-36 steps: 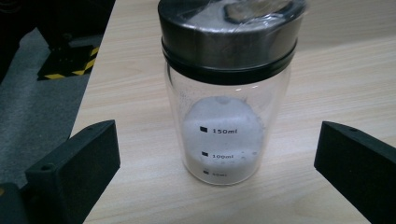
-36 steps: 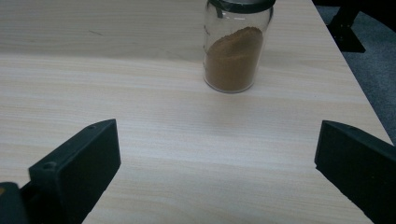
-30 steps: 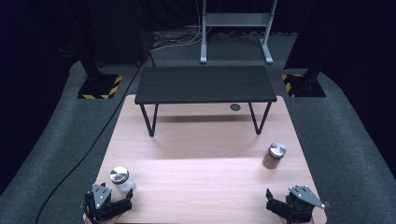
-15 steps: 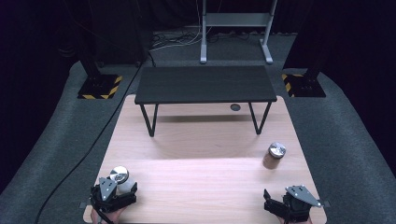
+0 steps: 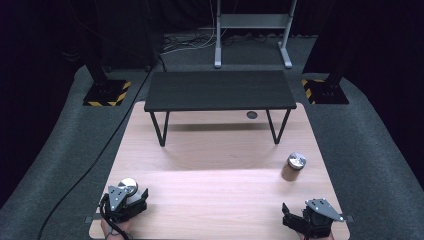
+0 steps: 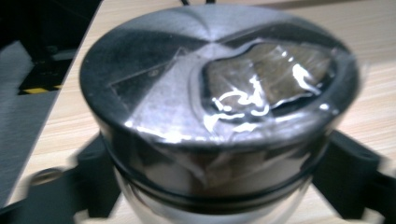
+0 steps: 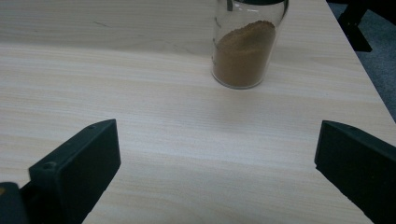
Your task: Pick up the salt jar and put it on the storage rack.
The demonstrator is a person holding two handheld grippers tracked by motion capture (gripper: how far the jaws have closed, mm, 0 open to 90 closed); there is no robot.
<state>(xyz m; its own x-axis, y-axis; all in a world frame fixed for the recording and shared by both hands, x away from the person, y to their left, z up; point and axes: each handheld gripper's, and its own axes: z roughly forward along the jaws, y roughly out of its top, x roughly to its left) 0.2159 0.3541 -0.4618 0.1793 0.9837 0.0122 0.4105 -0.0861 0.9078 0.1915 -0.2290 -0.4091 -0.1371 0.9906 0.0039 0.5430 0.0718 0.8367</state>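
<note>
A glass jar with a brushed metal lid [image 5: 127,186] stands near the wooden table's front left corner. My left gripper [image 5: 129,194] has just been closing, and its black jaws now press on the jar from both sides. Seen close in the left gripper view, the lid [image 6: 215,93] carries a piece of clear tape, with the left gripper [image 6: 219,182] around the glass below it. A second jar [image 5: 296,162] with brown powder [image 7: 243,51] stands at the right. My right gripper [image 5: 300,214] rests behind it near the front edge, open [image 7: 217,158] with nothing between its fingers.
A low black table [image 5: 220,90] on thin legs stands across the back of the wooden table [image 5: 215,200]. A small dark disc [image 5: 252,115] lies under its right side. A black cable [image 5: 100,155] runs along the grey floor at the left.
My left gripper has moved forward around the metal-lidded jar, and its jaws have closed on it. The right gripper and the powder jar have stayed put.
</note>
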